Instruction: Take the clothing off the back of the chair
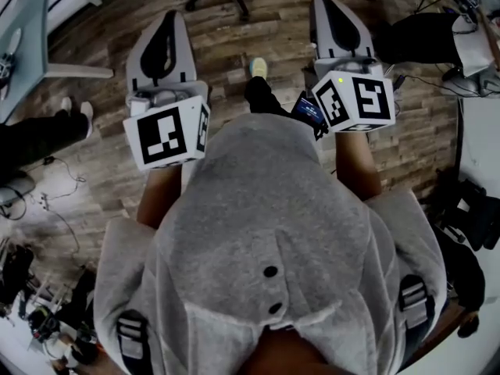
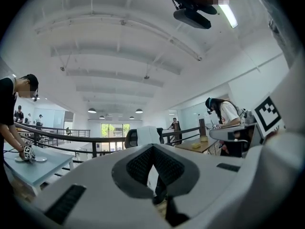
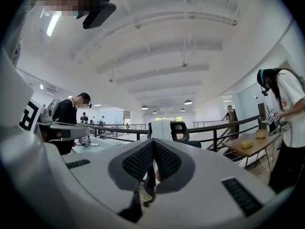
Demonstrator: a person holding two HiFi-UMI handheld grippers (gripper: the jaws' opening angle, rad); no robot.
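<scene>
Clothing: a white garment (image 3: pixel 161 129) is seen draped over the back of a dark office chair (image 3: pixel 185 132), at the centre of both gripper views and well ahead of the tongs.
Left tongs (image 2: pixel 152 149): closed together, with nothing held.
Right tongs (image 3: pixel 153 144): closed together, likewise empty.
Handling: the clothing is judged light, soft and limp, so sagging and trailing are to be expected once it is lifted.
Hold: the top fold along the chair back is judged best, pinched near each side.
Edges: a railing (image 3: pixel 217 127) is seen behind the chair, and a desk (image 3: pixel 249 148) at the right of the frame.
Open room: bare wooden floor (image 1: pixel 94 178) is shown ahead of the person.
</scene>
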